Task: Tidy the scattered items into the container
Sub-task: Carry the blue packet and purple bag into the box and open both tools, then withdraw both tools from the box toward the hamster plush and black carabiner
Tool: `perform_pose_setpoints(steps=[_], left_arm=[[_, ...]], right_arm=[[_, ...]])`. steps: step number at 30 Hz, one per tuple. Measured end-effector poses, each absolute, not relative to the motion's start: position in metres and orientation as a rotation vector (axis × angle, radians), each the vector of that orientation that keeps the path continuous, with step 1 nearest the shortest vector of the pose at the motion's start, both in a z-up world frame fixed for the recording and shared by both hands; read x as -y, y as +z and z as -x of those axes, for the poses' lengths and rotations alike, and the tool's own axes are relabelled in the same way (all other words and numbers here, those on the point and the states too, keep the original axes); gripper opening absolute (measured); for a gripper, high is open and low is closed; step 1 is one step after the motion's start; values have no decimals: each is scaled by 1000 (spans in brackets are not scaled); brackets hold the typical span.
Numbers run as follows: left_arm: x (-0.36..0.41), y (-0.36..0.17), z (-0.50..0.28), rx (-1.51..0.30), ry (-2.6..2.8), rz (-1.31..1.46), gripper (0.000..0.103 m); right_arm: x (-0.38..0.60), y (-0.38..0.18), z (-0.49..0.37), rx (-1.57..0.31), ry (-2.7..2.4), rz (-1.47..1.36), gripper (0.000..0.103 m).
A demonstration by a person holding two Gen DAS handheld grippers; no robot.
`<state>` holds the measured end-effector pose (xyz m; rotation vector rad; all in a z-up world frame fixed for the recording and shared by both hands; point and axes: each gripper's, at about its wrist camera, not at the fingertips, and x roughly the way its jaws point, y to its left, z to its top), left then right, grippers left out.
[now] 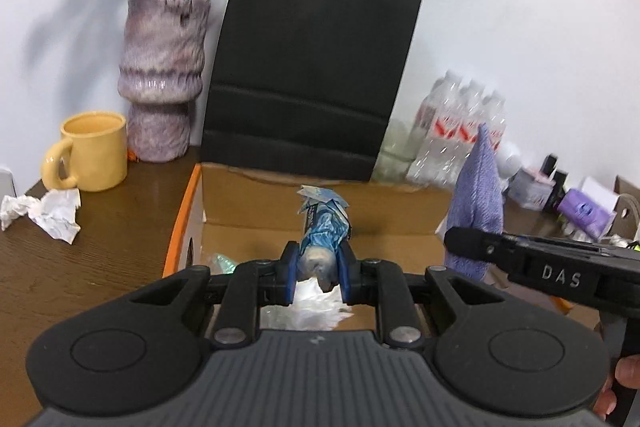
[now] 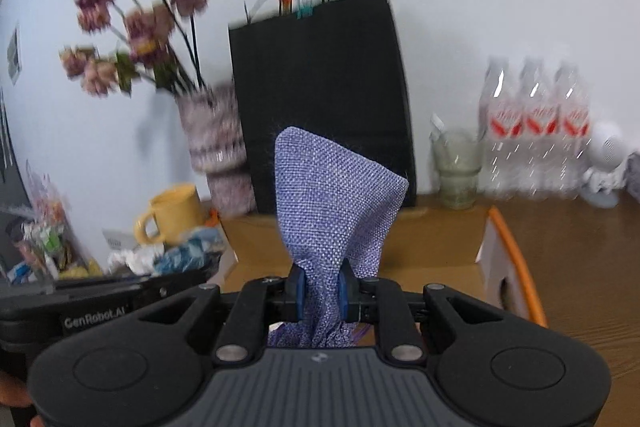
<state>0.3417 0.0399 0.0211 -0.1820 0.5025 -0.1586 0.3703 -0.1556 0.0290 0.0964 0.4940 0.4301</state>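
Observation:
My left gripper (image 1: 318,273) is shut on a crumpled blue plastic wrapper (image 1: 326,223) and holds it over the open cardboard box (image 1: 248,203). My right gripper (image 2: 322,293) is shut on a purple woven cloth pouch (image 2: 336,195), held up over the same box (image 2: 440,247). The pouch also shows in the left wrist view (image 1: 478,199) at the box's right side, and the wrapper in the right wrist view (image 2: 188,253). Clear plastic (image 1: 308,307) lies in the box bottom. A crumpled white paper (image 1: 46,211) lies on the table left of the box.
A yellow mug (image 1: 94,151), a purple vase with flowers (image 1: 162,79) and a black paper bag (image 1: 312,75) stand behind the box. A pack of water bottles (image 1: 460,131), a glass (image 2: 456,167) and small items (image 1: 580,207) sit at the right.

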Motion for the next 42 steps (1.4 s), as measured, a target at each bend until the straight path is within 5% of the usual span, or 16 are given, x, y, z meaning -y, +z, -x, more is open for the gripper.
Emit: perform_pose_setpoints(steps=[7, 8, 9, 10, 12, 15, 42], left_arm=[[-45, 9, -355, -551, -134, 174, 29], [-44, 8, -354, -556, -132, 174, 40], [-43, 9, -353, -560, -132, 174, 66], [-42, 10, -352, -560, -127, 171, 82], [-40, 15, -348, -537, -69, 143, 103], [-41, 22, -343, -509, -32, 130, 103], [-35, 23, -337, -521, -48, 120, 103]], right_arm=[[150, 12, -390, -580, 413, -71, 23], [150, 11, -389, -587, 405, -67, 29], [150, 12, -389, -594, 398, -62, 47], [149, 13, -388, -602, 395, -57, 61], [151, 17, -385, -603, 349, -33, 92], [159, 25, -379, -588, 338, -27, 103], [159, 35, -366, -559, 342, 15, 103]])
